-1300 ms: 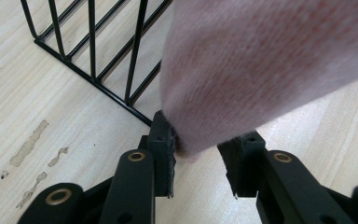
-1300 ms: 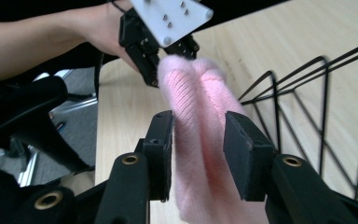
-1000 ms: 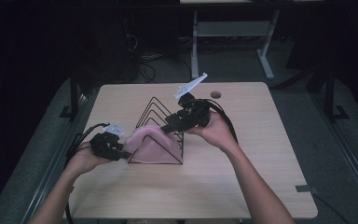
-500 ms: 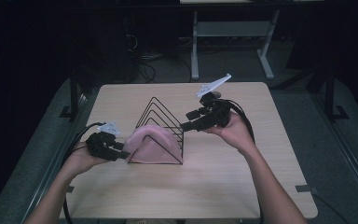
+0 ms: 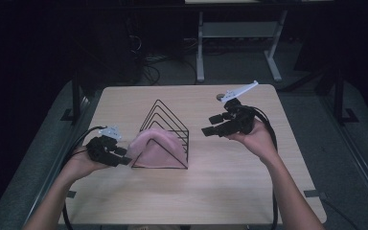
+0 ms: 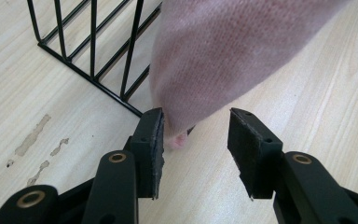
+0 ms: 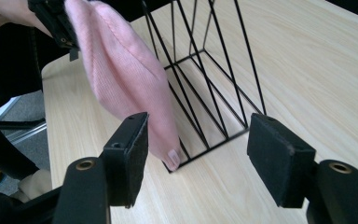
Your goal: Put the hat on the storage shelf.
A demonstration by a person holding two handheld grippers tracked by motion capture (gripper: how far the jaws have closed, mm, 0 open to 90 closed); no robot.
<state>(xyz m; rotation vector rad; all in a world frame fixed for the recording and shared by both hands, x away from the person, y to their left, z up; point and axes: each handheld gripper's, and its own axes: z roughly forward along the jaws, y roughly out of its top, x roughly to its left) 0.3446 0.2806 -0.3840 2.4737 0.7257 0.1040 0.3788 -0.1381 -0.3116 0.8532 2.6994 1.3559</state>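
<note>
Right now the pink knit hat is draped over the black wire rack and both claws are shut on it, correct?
Not quite. The pink knit hat is draped over the black wire rack, but both claws are open: the left claw in the left gripper view, the right claw in the right gripper view.

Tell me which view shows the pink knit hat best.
The right gripper view: the pink knit hat drapes over the black wire rack, its full length visible. The left gripper view shows one end close up; the high view shows it small.

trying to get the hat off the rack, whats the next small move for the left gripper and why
Probably close the left gripper: its open jaws already straddle the lower edge of the pink hat draped over the wire rack, nothing is gripped yet, and the right gripper is open and off to the side.
</note>
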